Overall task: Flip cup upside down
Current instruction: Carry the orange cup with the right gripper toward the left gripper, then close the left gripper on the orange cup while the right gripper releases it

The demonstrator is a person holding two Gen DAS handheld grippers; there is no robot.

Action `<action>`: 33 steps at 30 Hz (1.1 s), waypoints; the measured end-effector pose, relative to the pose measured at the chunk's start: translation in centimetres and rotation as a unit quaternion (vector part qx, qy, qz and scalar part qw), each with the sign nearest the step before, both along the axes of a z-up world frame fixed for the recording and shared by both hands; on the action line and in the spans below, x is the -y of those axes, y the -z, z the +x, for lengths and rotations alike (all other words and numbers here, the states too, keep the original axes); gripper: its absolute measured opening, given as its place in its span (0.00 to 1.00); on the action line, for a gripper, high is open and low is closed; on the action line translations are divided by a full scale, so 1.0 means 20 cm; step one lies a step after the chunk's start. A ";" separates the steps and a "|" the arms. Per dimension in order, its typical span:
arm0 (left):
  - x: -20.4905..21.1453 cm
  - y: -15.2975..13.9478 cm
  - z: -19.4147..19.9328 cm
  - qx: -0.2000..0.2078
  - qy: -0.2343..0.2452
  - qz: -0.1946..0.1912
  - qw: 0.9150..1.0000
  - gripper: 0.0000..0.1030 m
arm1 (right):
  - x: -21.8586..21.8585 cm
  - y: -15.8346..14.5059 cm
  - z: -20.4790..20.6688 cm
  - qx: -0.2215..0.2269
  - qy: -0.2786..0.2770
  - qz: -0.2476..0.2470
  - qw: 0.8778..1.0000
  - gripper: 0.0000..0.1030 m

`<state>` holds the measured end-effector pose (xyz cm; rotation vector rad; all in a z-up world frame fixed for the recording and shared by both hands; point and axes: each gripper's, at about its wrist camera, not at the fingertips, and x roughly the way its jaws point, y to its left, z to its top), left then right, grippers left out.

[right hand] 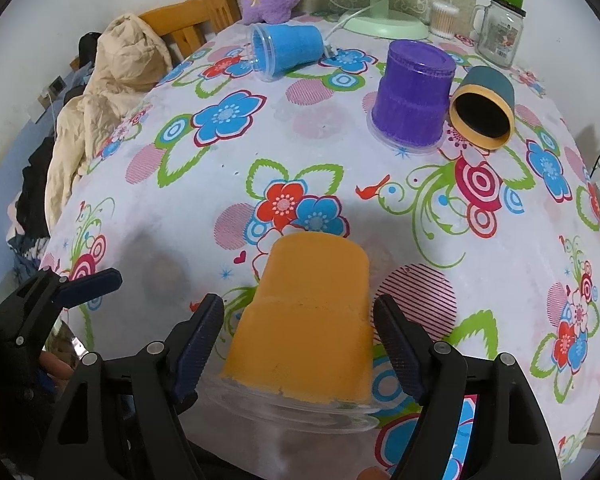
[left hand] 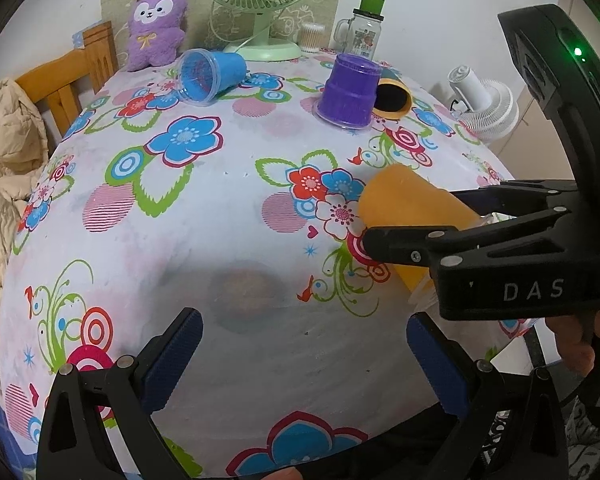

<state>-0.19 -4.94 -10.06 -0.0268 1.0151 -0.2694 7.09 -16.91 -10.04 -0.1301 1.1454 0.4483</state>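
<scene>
Both wrist views low over table [left hand: 204,216]

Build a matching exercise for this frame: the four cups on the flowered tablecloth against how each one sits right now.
Things:
1. orange cup
2. purple cup
3. blue cup
4. teal cup

States:
A. on its side beside the purple cup
B. upside down, standing alone
C. between the right gripper fingers
D. on its side near the green fan

Pairs: 1-C, 2-B, 3-D, 4-A

Soft, even indoor light, fairly bright, with no hard glare. A faint grey shadow lies on the surface [left hand: 244,300]. Both fisheye views bend strongly at the edges, with dark corners. The near orange cup [right hand: 308,320] looks slightly blurred.
</scene>
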 end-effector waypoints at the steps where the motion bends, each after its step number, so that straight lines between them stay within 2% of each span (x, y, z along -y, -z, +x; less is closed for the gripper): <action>1: 0.00 0.00 0.00 0.000 0.000 0.001 1.000 1.00 | 0.00 0.00 0.00 0.000 0.001 0.000 1.000 0.77; 16: 0.02 -0.06 0.03 0.013 0.009 0.008 1.000 1.00 | 0.05 -0.12 0.00 0.026 0.011 0.011 1.000 0.77; 29: 0.06 -0.12 0.07 0.027 0.007 0.017 0.999 1.00 | 0.16 -0.17 0.04 0.036 0.033 0.037 0.998 0.77; 33: 0.07 -0.16 0.09 0.034 0.005 0.008 0.999 1.00 | 0.24 -0.17 0.06 0.038 0.046 0.047 0.997 0.77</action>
